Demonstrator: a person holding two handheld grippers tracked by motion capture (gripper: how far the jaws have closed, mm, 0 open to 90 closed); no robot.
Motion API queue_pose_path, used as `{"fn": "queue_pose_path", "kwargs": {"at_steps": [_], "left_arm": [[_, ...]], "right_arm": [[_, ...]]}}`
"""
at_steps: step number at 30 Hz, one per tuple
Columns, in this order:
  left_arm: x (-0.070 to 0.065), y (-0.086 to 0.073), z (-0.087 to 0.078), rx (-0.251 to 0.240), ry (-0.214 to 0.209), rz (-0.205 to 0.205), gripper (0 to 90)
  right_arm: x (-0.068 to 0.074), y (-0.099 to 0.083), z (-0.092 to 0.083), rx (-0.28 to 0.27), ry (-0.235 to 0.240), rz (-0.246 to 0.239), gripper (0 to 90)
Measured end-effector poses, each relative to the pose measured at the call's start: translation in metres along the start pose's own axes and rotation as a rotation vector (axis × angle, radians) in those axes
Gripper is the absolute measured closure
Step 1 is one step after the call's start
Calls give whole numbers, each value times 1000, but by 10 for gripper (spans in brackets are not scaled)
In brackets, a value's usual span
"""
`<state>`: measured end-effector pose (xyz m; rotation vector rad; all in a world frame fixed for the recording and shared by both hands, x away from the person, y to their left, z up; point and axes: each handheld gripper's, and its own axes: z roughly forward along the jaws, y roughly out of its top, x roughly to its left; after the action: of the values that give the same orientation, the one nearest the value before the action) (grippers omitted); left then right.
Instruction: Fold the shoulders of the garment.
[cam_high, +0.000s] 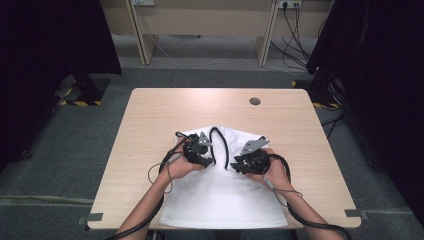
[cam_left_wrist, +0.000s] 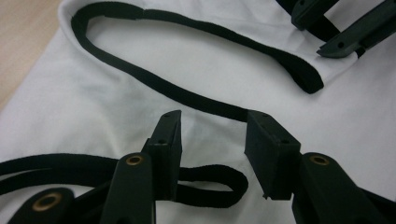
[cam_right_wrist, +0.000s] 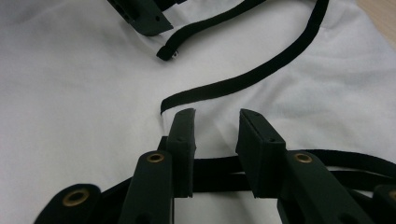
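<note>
A white cloth (cam_high: 225, 197) with black strap trim (cam_high: 223, 142) lies flat on the near half of the wooden table (cam_high: 150, 115). My left gripper (cam_high: 206, 159) rests on the cloth left of the strap loop, and my right gripper (cam_high: 239, 164) sits just right of it, the two pointing toward each other. In the left gripper view the left gripper (cam_left_wrist: 212, 122) is open, with the black strap (cam_left_wrist: 140, 74) lying flat on the cloth (cam_left_wrist: 84, 116) at its tips. In the right gripper view the right gripper (cam_right_wrist: 217, 116) is open over the cloth (cam_right_wrist: 70, 93), near a strap end (cam_right_wrist: 224, 86).
A round cable hole (cam_high: 255, 101) sits in the table's far right part. Bare wood surrounds the cloth at the left, right and far sides. Black curtains (cam_high: 45, 50) flank the table, and a desk with loose cables (cam_high: 295, 35) stands behind it.
</note>
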<state>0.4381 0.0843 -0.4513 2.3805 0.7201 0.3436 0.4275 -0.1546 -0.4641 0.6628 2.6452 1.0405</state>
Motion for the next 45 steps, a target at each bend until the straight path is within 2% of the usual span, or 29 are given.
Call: {"fn": "queue_pose_path", "kwargs": {"at_steps": [4, 11, 15, 17, 20, 26, 28, 32, 34, 37, 40, 43, 45], "left_arm": [[0, -6, 1, 12, -4, -9, 559], [-5, -10, -10, 0, -5, 41, 547], [-7, -10, -10, 26, -23, 73, 541], [-8, -10, -8, 32, -21, 72, 550], [-7, -10, -3, 56, 7, 82, 623], [-11, -5, -2, 61, 61, 79, 804], [-13, -4, -4, 70, 79, 97, 847], [-18, -2, -11, 64, 113, 110, 872], [-18, -2, -16, 52, 117, 110, 873], [-20, -3, -23, 48, 98, 121, 873], [-22, -7, -25, 52, 52, 127, 867], [-24, -11, -19, 60, 17, 115, 833], [-23, -14, -14, 63, -25, 93, 782]], "right_arm": [[0, -2, 2, -1, -4, 6, 657], [0, -4, 2, -4, -4, 10, 652], [0, -4, 2, -3, -5, 12, 642], [0, -4, 2, -3, -3, 14, 639], [-1, -4, 2, -3, -2, 20, 639], [-1, -4, 3, -4, -2, 24, 637], [-1, -4, 3, -5, -3, 26, 635], [-1, -4, 4, -11, -4, 30, 630], [-1, -5, 4, -12, -3, 33, 629], [-2, -5, 3, -10, -1, 34, 624], [-2, -5, 4, -11, -1, 34, 623], [-2, -5, 4, -12, 1, 37, 621], [-3, -5, 4, -12, 1, 38, 619]]}}
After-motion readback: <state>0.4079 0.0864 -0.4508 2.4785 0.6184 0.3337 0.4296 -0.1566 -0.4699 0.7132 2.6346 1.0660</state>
